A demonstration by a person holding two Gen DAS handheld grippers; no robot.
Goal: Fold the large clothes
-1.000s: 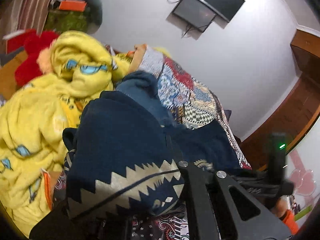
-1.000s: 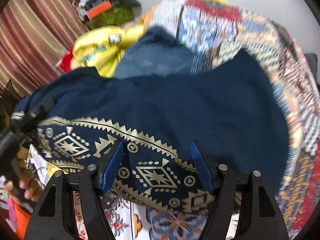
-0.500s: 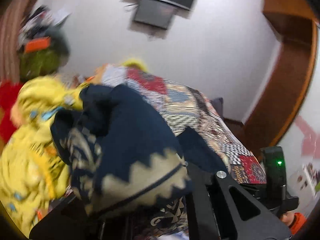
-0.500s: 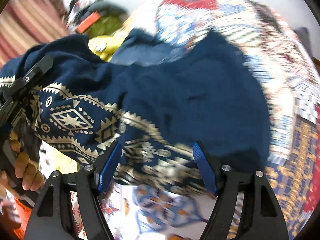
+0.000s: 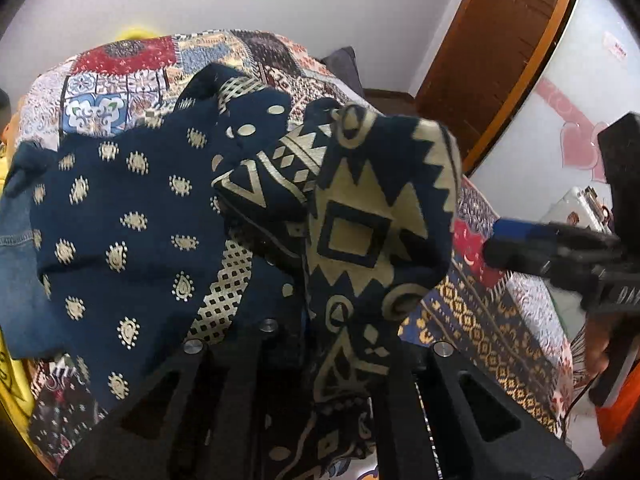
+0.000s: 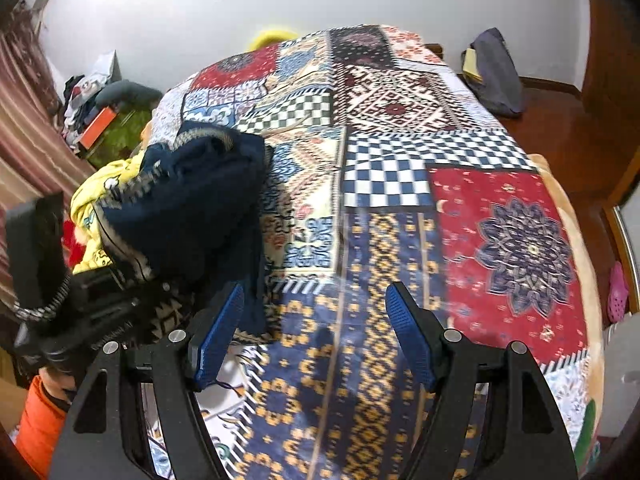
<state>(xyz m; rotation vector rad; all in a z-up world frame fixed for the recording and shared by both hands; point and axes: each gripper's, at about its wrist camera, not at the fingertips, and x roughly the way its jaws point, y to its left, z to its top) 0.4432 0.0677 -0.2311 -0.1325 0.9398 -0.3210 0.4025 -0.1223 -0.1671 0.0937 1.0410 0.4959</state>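
Observation:
A navy garment with cream geometric print (image 5: 360, 240) is bunched over my left gripper (image 5: 312, 340), which is shut on it and holds it lifted above the bed; the fingertips are hidden by the cloth. The rest of the garment (image 5: 120, 220) drapes down to the left onto the patchwork bedspread (image 5: 132, 60). In the right wrist view the same garment (image 6: 188, 208) hangs at the left over the left gripper. My right gripper (image 6: 316, 340) is open and empty, above the bedspread (image 6: 400, 160). It also shows at the right edge of the left wrist view (image 5: 520, 240).
A yellow blanket (image 6: 100, 192) and denim (image 5: 16, 272) lie at the bed's left side. Clutter with an orange box (image 6: 98, 124) stands at far left. A grey bag (image 6: 496, 72) leans by the far wall. A wooden door (image 5: 500, 40) is at right.
My left gripper lifted and swung the navy garment to the right, bunching it. My right gripper moved off the garment and now hangs over bare bedspread.

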